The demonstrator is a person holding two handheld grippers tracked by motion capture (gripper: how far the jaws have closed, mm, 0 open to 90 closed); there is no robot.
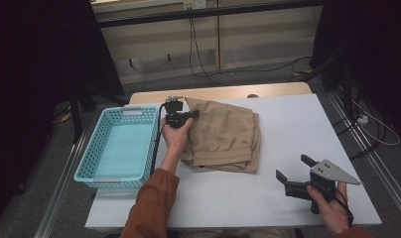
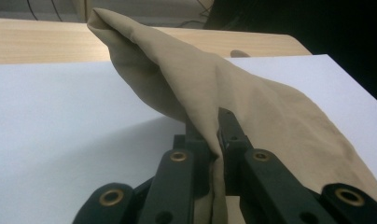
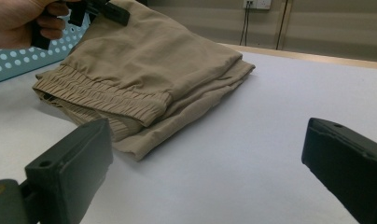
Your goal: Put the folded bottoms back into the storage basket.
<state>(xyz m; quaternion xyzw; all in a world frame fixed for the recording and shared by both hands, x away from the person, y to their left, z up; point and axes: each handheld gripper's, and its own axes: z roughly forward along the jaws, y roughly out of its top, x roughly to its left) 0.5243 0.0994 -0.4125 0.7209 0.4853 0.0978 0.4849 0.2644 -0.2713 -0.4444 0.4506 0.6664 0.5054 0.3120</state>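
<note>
tan shorts (image 1: 223,134) pinched in left gripper (image 2: 213,140) jaws beside empty basket (image 1: 120,148); right gripper (image 1: 295,173) wide open.

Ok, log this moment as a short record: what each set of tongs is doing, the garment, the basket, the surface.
left tongs: shut on a lifted corner of the tan trousers
right tongs: open, holding nothing, near edge of the table, apart from the trousers
tan trousers: folded, elastic waistband toward the person, lying on the white table
basket: light blue, perforated, nothing inside, left of the trousers
left hand: between basket and trousers
</note>
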